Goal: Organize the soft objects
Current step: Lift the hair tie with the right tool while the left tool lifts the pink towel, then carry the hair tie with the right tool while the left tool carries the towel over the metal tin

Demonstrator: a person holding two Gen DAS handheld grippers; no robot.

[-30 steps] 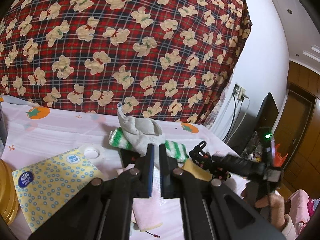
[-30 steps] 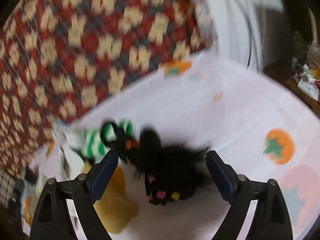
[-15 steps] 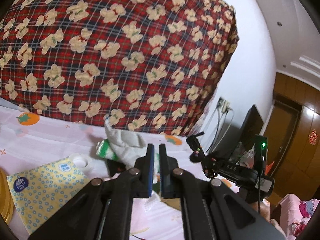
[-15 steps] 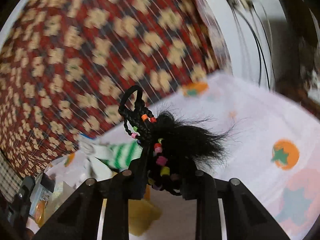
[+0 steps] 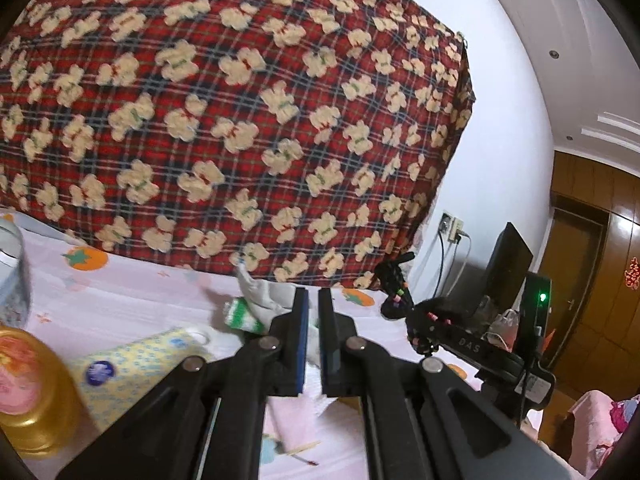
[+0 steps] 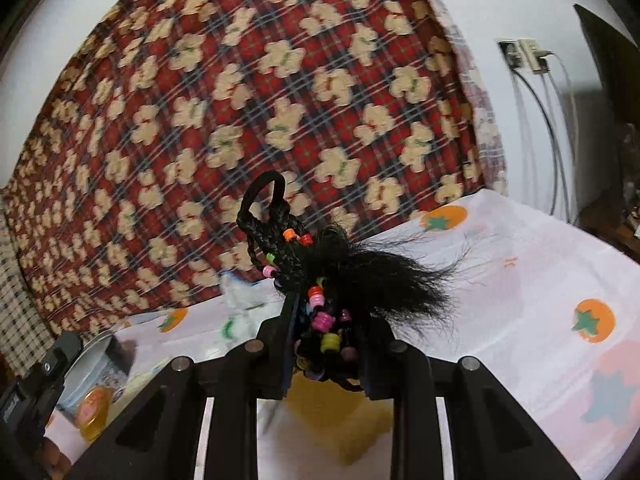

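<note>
Jaws clamp beaded hairpiece (image 6: 320,304).

Closed, empty left gripper (image 5: 313,332) above pink sheet (image 5: 120,300), green-striped sock (image 5: 240,316) just beyond.

A red plaid blanket printed with cream bears (image 5: 240,112) stands behind the pink fruit-printed bedsheet (image 5: 120,296). On the sheet, a grey-and-green striped sock bundle (image 5: 256,308) lies near the blanket's foot, with a yellow dotted tissue pack (image 5: 136,368) before it to the left and a gold round tin (image 5: 32,392) further left. A black beaded hair tie with a tuft (image 6: 320,280) sits between the pads of the right gripper (image 6: 326,344), above the sheet.
</note>
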